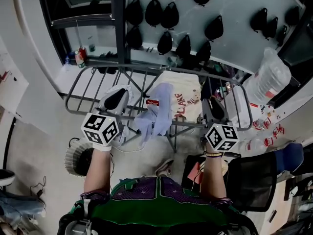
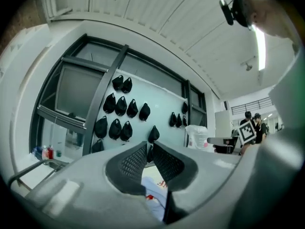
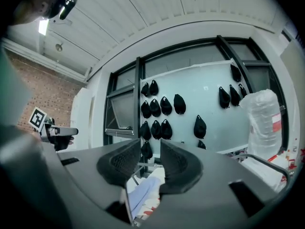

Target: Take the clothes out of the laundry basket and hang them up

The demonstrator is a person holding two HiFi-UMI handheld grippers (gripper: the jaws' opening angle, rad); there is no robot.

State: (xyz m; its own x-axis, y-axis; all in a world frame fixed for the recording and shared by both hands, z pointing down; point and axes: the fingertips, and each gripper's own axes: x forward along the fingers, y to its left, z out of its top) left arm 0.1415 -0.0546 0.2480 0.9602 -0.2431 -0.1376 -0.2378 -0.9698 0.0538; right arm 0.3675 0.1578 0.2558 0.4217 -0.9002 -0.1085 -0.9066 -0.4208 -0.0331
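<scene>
A metal drying rack [image 1: 77,89] stands in front of me. A pale lavender garment [image 1: 157,112] hangs over its middle rails, and a white cloth with red print [image 1: 186,102] lies beside it on the right. My left gripper [image 1: 117,98] hovers over the rack left of the lavender garment. Its jaws are drawn almost together with nothing between them [image 2: 149,149], and the garment [image 2: 155,194] shows below. My right gripper [image 1: 214,103] hovers over the rack's right side, open and empty [image 3: 150,149]. A white laundry basket [image 1: 76,159] sits on the floor at the lower left.
Black caps [image 1: 168,16] hang in rows on the wall panel behind the rack. A clear plastic-wrapped bundle [image 1: 268,77] stands at the right, a black chair [image 1: 252,180] at the lower right, and bottles [image 1: 78,57] on the sill at the left. People [image 2: 252,120] stand far off.
</scene>
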